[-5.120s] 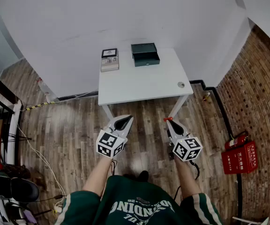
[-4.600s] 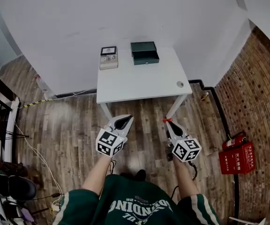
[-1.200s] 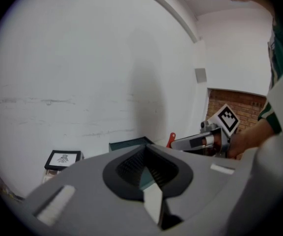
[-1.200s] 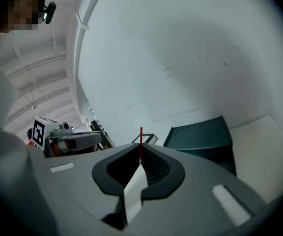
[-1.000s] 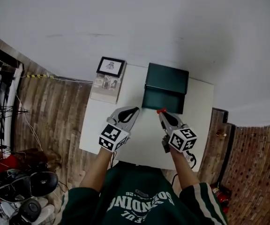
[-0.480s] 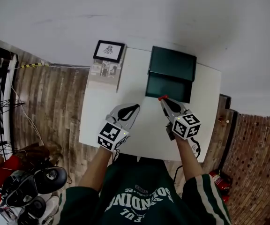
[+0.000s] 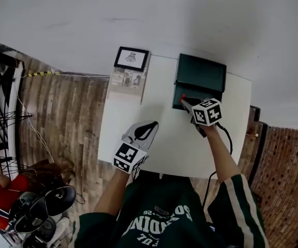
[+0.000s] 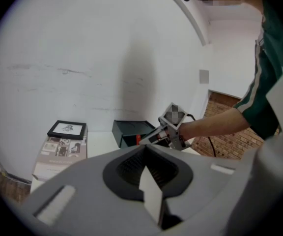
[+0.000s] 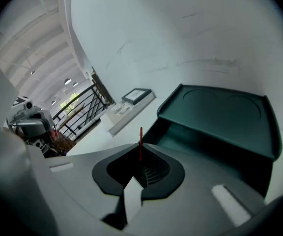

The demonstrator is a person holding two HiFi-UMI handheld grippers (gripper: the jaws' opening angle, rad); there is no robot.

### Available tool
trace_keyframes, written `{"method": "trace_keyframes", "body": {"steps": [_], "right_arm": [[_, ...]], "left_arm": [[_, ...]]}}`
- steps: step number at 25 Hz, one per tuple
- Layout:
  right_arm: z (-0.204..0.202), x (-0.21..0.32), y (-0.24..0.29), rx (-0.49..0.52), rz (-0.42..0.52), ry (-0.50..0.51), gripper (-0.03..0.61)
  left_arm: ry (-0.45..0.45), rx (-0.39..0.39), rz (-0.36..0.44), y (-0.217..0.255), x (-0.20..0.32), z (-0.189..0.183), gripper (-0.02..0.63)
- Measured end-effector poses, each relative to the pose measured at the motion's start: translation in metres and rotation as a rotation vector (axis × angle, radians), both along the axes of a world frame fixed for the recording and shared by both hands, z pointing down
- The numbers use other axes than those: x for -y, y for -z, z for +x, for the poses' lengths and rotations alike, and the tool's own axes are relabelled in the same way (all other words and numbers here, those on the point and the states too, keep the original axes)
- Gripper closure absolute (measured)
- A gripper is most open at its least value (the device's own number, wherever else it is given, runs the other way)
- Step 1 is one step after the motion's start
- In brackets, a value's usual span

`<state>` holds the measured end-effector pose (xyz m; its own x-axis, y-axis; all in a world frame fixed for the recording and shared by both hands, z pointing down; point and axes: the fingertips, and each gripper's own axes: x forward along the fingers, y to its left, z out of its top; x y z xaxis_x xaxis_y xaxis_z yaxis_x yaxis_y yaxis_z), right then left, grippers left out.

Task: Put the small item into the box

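A dark green box (image 7: 201, 74) stands open at the far right of the white table (image 7: 164, 143), its lid raised toward the wall. My right gripper (image 7: 183, 100) reaches to the box's front edge, shut on a small thin red item (image 7: 183, 97). In the right gripper view the red item (image 9: 140, 142) sticks up from the shut tips just before the box's open tray (image 9: 200, 141). My left gripper (image 7: 152, 124) hovers over the table's middle, shut and holding nothing. From the left gripper view, the box (image 8: 127, 132) and the right gripper (image 8: 149, 137) lie ahead.
A booklet (image 7: 128, 81) with a framed picture (image 7: 132, 59) at its far end lies on the table's far left. The white wall runs right behind the table. Wooden floor and shoes (image 7: 40, 205) are to the left; a brick wall (image 7: 283, 159) is at right.
My right gripper has moved forward to the box's front edge with the red item. The left gripper has stayed back over the table's middle. The head view has shifted.
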<state>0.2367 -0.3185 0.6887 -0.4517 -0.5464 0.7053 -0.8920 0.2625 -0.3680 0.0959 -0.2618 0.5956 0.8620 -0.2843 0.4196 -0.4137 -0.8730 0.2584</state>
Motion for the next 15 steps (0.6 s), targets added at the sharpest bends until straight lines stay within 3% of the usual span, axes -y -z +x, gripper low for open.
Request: {"method": "trace_keyframes", "body": {"steps": [4,15], "right_arm": [[-0.006,0.003,-0.017,-0.048,-0.094,0.071,0.566],[-0.008,0.008,-0.057,-0.120,-0.238,0.115,0.566]], "left_arm": [[0.022,-0.003,-0.012,0.005,-0.003,-0.014,0.561],[0.064,-0.010,-0.048,-0.005,-0.008,-0.034,0.561]]}}
